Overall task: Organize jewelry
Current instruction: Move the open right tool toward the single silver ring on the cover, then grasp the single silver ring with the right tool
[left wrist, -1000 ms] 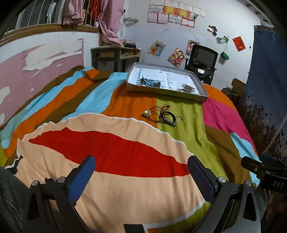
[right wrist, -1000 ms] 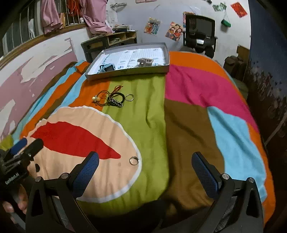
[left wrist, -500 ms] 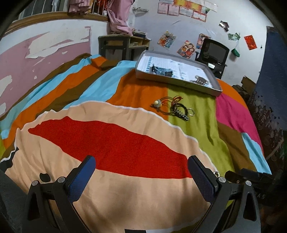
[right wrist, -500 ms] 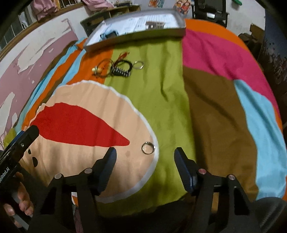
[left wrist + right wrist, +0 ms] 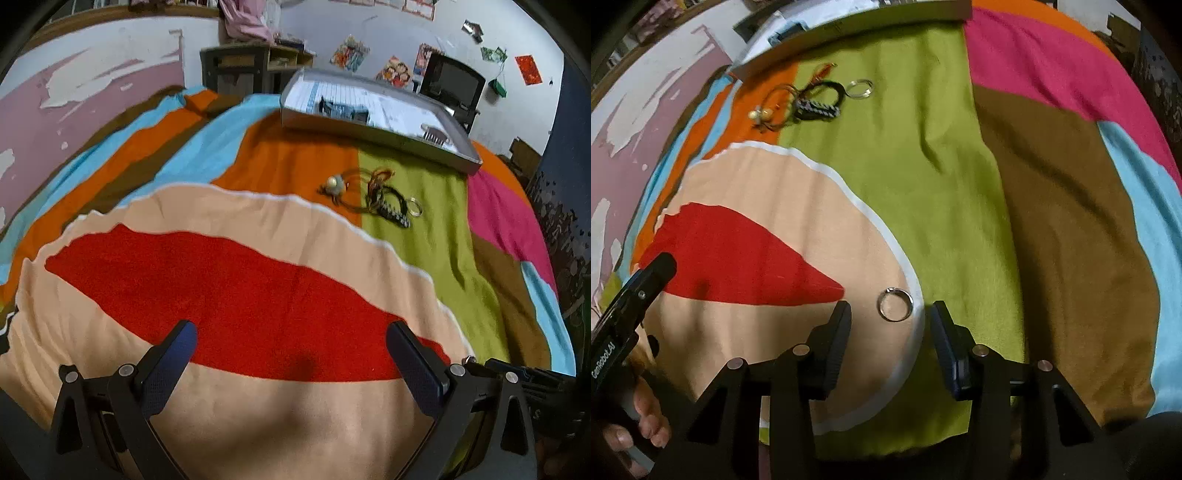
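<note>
Tool, R, low, fingers astride ring.

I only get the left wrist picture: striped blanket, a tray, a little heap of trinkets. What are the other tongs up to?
Observer: The right tongs sit low over the blanket, open, with a loose silver ring lying between their tips.
Operator: Is that ring gripped?
Observer: No, there is a gap on both sides; it lies flat on the peach patch by the white border.
Operator: Any other ring about?
Observer: Yes, a second ring lies by the black bracelet, near the tray.
</note>
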Tool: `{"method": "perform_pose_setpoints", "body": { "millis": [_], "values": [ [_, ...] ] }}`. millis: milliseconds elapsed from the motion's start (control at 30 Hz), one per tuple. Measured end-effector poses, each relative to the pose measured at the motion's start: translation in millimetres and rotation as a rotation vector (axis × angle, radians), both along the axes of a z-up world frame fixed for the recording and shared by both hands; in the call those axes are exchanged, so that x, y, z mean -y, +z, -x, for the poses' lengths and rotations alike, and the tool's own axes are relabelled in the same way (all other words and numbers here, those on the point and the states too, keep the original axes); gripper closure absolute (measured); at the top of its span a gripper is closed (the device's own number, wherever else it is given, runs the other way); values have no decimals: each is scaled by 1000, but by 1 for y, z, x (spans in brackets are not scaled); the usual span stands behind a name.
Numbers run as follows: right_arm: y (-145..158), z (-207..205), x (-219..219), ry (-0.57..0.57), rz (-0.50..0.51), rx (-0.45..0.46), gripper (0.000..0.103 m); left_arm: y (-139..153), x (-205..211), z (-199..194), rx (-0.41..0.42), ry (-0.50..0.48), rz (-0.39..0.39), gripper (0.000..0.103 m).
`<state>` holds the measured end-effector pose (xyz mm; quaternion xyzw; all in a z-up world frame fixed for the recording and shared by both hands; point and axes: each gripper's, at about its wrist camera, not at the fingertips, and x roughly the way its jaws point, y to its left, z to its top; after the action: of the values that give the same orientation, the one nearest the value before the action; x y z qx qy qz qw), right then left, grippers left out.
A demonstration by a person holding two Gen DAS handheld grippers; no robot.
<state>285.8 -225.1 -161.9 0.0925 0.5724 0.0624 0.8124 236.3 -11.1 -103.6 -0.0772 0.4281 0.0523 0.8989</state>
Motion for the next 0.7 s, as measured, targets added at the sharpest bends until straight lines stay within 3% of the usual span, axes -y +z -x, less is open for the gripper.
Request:
{"method": "perform_pose_setpoints", "body": {
  "millis": [67,200,267,467,700],
  "values": [
    [-5,-3,-2,-4,-1,-15,73,-5,-1,-4,-26,5,6,0],
    [-11,-10,-9,-3,-2,-30,77,-12,-2,-10,-61,16,20,0],
    [-13,-13,-11,-4,0,-32,85,-15,-1,-13,-73,16,24,0],
    [-13,-29,-13,24,18,-7,85,-17,-1,-30,-76,-12,43,0],
    [0,-79,-23,91,33,76,85,-23,-5,-58,-34,-22,42,0]
  ]
}}
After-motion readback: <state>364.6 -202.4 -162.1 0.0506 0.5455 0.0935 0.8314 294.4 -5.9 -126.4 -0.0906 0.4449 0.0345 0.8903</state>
